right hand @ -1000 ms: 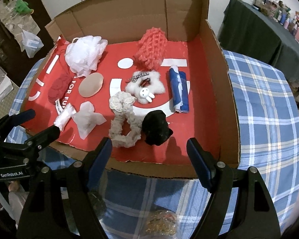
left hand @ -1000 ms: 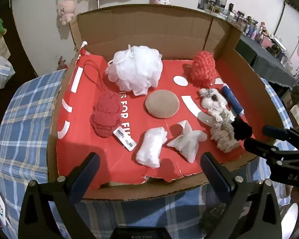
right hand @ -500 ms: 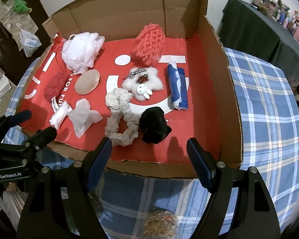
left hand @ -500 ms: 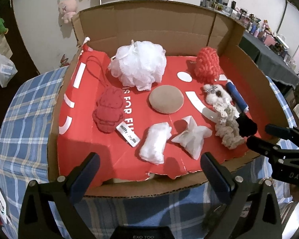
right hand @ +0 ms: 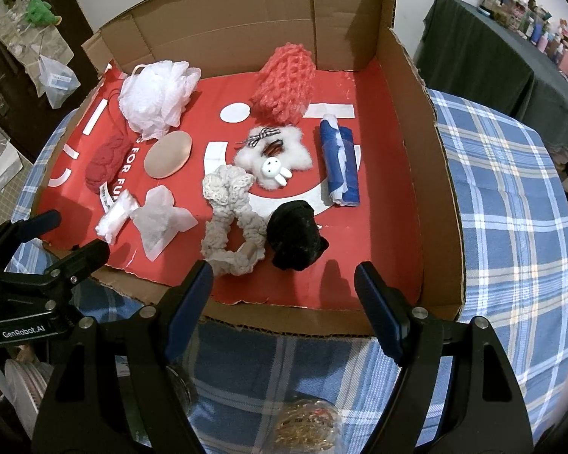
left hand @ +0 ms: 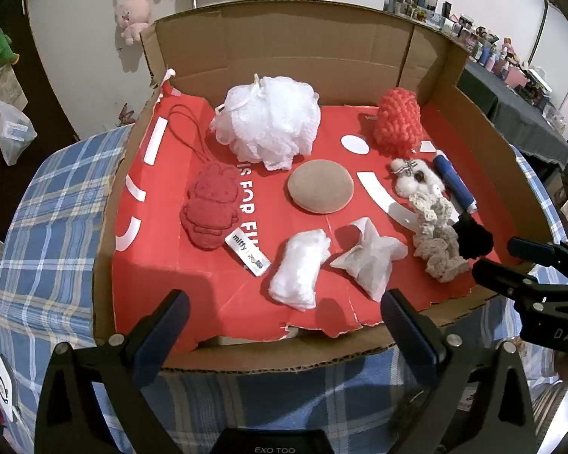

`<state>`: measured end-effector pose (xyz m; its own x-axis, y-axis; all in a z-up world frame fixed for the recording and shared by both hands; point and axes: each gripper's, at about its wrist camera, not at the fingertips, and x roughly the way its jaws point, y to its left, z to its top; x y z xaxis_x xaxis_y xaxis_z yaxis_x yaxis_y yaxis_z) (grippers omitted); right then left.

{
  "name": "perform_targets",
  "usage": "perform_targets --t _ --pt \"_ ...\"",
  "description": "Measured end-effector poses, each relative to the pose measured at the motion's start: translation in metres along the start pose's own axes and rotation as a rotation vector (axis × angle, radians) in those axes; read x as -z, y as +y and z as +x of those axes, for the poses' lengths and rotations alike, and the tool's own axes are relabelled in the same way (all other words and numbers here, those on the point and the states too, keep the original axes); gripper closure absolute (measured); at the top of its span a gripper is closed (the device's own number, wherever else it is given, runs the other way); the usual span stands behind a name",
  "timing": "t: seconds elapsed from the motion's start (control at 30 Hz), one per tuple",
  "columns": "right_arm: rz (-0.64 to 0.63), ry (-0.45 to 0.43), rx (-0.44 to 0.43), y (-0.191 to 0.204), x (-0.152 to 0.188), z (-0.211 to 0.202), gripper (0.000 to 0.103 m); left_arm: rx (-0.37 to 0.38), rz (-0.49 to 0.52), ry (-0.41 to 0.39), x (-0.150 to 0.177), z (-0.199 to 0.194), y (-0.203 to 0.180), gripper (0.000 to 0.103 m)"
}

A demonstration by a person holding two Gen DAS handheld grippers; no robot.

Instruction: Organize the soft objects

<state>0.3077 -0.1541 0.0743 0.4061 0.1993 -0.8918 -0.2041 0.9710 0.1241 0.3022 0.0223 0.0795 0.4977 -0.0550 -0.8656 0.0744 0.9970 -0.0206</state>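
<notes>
An open cardboard box [left hand: 295, 60] [right hand: 416, 151] with a red floor holds several soft things: a white mesh pouf [left hand: 267, 125] [right hand: 157, 94], a red knit piece [left hand: 397, 121] [right hand: 284, 79], a tan round pad [left hand: 320, 185] [right hand: 169, 154], a red flat plush [left hand: 210, 206], a white wad [left hand: 297, 268], a crumpled white cloth [left hand: 369, 257] [right hand: 159, 223], a cream scrunchie [right hand: 231, 223], a black scrunchie [right hand: 293, 236], a white bunny fluff [right hand: 272, 155] and a blue roll [right hand: 340, 160]. My left gripper [left hand: 280, 325] and right gripper [right hand: 284, 302] are open and empty before the box's front edge.
The box stands on a blue plaid tablecloth [right hand: 511, 227]. A dark-covered table [right hand: 492, 49] with small items stands at the back right. Plush toys hang on the wall [left hand: 132, 15]. A bag of gold things [right hand: 306, 431] lies below the right gripper.
Both grippers have drifted slightly closer to the box front; the view has shifted a little. Nothing in the box has moved and nothing is grasped.
</notes>
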Motion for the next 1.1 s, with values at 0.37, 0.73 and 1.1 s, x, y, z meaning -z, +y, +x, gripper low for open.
perform_targets --t 0.37,0.73,1.1 --pt "0.002 -0.003 0.000 0.0001 0.0007 -0.0006 0.026 0.004 -0.017 0.008 -0.0005 0.0016 0.0032 0.000" --pt "0.001 -0.004 0.000 -0.0003 0.0008 -0.0015 0.026 0.007 -0.029 0.012 -0.0001 0.0022 0.0045 0.000" --pt "0.001 -0.005 -0.001 -0.0003 0.0014 -0.0015 0.026 0.008 -0.031 0.011 0.0013 0.0017 0.0050 0.000"
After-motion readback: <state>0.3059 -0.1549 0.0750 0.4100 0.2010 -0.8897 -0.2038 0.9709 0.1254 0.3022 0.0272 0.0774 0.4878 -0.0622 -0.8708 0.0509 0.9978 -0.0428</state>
